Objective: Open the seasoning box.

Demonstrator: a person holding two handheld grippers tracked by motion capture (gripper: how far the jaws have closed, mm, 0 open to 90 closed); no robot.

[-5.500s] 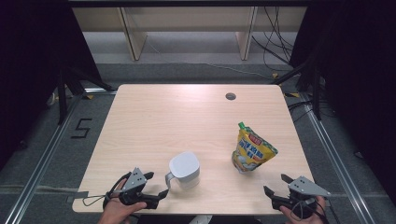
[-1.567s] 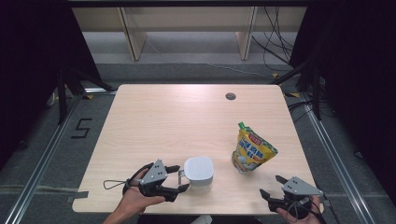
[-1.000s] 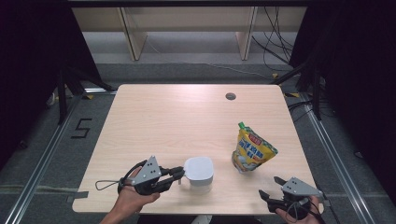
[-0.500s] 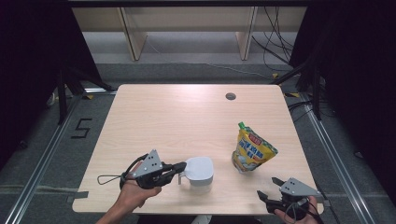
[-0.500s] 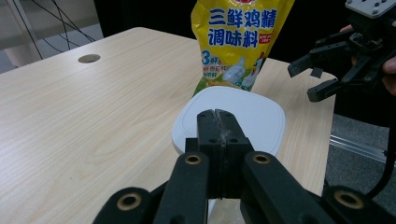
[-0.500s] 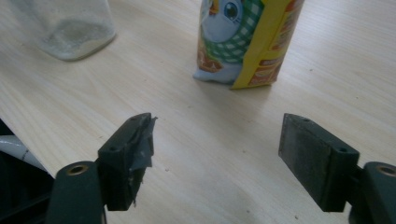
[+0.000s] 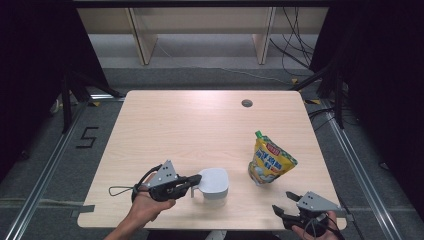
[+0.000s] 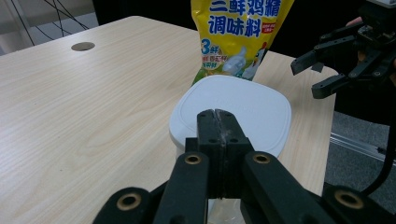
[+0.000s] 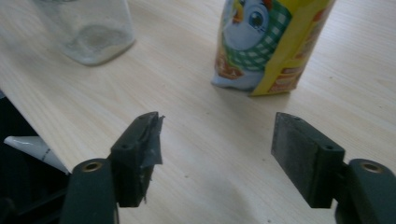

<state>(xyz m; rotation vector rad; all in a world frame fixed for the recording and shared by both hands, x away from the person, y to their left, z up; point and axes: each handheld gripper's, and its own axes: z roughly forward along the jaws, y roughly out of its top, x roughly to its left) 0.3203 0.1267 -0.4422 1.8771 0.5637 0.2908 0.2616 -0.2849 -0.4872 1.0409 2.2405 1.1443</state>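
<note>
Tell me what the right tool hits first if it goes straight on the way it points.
Most likely the yellow pouch. The right tool stands open over bare table, with the pouch ahead, slightly off centre. Depth is unclear, so it might clip only the pouch's edge.

On the tabletop (image 7: 165, 125), the lidded container (image 7: 214, 184) stands near the front edge, a little left of the middle. The seasoning pouch (image 7: 270, 162) stands upright to its right and slightly farther back, apart from it, toward the front right corner. A round hole (image 7: 246, 103) sits in the tabletop near the back edge, right of centre, well behind the pouch. The left gripper (image 7: 192, 181) lies just left of the container, its jaws at the container's left side near the front edge. The right gripper (image 7: 285, 206) is at the front right corner, in front of the pouch and apart from it.
</note>
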